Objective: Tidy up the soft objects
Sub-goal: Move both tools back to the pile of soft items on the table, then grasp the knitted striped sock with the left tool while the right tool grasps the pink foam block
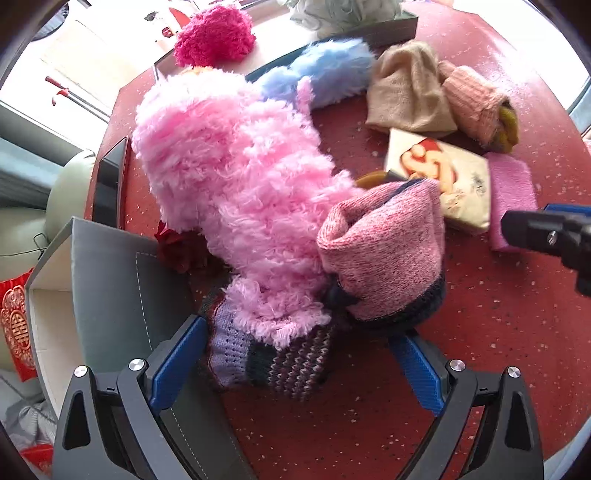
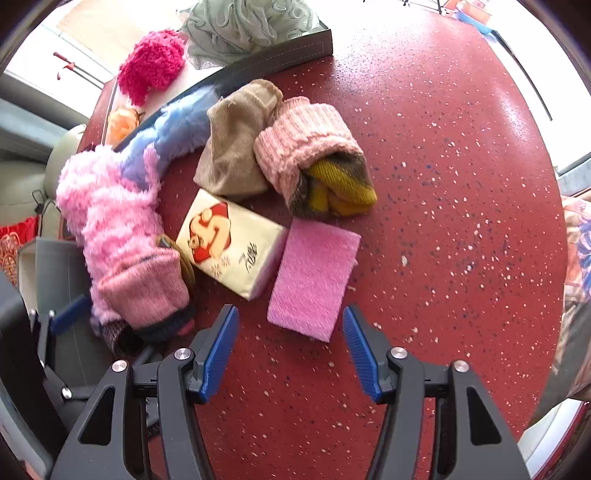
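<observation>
Blue pads of the left tool (image 1: 295, 350) stand wide apart around the near end of a heap of soft things, a striped knit piece (image 1: 280, 365) lying between them, and they grip nothing yet. To take it well, I would judge, the tool should go lower and close on the knit edge alone, clear of the fluffy pink scarf (image 1: 229, 177) draped over it and the pink knit hat (image 1: 384, 254) leaning against it, or the whole heap will drag along; the grey box (image 1: 122, 291) just to the left looks the likely place for it. At the other hand, the right tool (image 2: 291, 347) is also wide open and empty, hovering over the red counter (image 2: 443, 184) just short of a flat pink cloth (image 2: 314, 277). Counted across both views: one fluffy pink scarf, one blue fluffy piece (image 2: 177, 129), one beige knit (image 2: 236, 155), one pale pink knit (image 2: 306, 144) wrapped round something mustard yellow (image 2: 340, 188), one pack of tissues (image 2: 229, 243), one magenta pompom (image 2: 151, 62), and two grey boxes, the far one (image 2: 288, 48) holding pale green cloth (image 2: 243, 26).
</observation>
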Available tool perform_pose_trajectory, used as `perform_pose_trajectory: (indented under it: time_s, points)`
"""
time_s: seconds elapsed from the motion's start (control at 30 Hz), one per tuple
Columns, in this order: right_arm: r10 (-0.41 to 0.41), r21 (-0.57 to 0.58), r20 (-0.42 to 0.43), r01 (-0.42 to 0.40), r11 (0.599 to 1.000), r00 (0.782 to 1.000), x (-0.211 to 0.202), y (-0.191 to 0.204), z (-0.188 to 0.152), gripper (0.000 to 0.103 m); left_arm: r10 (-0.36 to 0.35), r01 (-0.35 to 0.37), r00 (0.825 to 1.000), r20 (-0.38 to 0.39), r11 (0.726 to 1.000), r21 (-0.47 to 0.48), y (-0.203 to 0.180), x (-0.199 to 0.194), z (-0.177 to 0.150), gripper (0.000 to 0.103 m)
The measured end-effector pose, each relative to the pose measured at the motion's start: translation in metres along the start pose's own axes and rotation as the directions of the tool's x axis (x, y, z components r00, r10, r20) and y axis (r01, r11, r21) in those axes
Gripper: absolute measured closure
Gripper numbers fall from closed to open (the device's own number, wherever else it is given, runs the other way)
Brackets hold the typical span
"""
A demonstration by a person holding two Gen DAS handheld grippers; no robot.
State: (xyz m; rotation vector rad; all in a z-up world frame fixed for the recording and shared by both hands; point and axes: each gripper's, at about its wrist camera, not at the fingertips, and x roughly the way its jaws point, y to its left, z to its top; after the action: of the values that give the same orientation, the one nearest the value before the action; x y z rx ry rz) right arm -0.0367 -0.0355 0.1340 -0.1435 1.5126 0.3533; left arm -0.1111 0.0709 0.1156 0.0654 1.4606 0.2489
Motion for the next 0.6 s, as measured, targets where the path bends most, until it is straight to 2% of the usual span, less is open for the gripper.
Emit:
perform_pose_trajectory:
  time_s: [0.03, 0.2, 0.23, 0.3, 0.37, 0.4, 0.5, 0.6]
  points:
    - [-0.001, 0.004, -0.001, 0.001, 1.000, 1.000, 0.002, 0.001, 0.003, 0.040, 0.002, -0.002, 1.000, -0.008, 1.000, -0.006, -0.001, 0.003, 0.001, 0.005]
    - [-0.078, -0.030, 0.002, 0.078, 0.997, 0.997, 0.011, 0.012, 0.016, 0.040, -0.078, 0.079, 0.997, 0.014, 0.994, -0.074, 0.009, 0.004, 0.007, 0.007]
    - [-0.091, -0.038, -0.001, 0.091, 0.995, 0.996, 0.015, 0.015, 0.018, 0.040, -0.089, 0.090, 0.996, 0.014, 0.993, -0.081, 0.010, 0.004, 0.009, 0.011]
    - [-0.111, -0.062, -0.005, 0.110, 0.992, 0.994, 0.021, 0.018, 0.023, 0.041, -0.091, 0.091, 0.996, 0.002, 0.993, -0.078, 0.011, 0.006, 0.008, 0.027]
    - [-0.130, -0.100, -0.002, 0.130, 0.987, 0.991, 0.022, 0.020, 0.025, 0.057, -0.071, 0.071, 0.997, 0.006, 0.995, -0.075, 0.011, 0.006, 0.008, 0.040]
    - [-0.132, -0.125, -0.007, 0.130, 0.984, 0.991, 0.023, 0.022, 0.026, 0.057, -0.061, 0.062, 0.998, 0.009, 0.995, -0.075, 0.011, 0.005, 0.008, 0.045]
    - [-0.134, -0.143, -0.014, 0.131, 0.981, 0.991, 0.023, 0.023, 0.022, 0.058, -0.054, 0.055, 0.998, 0.013, 0.994, -0.091, 0.013, 0.002, 0.003, 0.051]
    - [-0.124, -0.129, -0.021, 0.120, 0.984, 0.992, 0.021, 0.021, 0.015, 0.058, -0.089, 0.091, 0.996, 0.017, 0.987, -0.133, 0.018, -0.003, -0.004, 0.054]
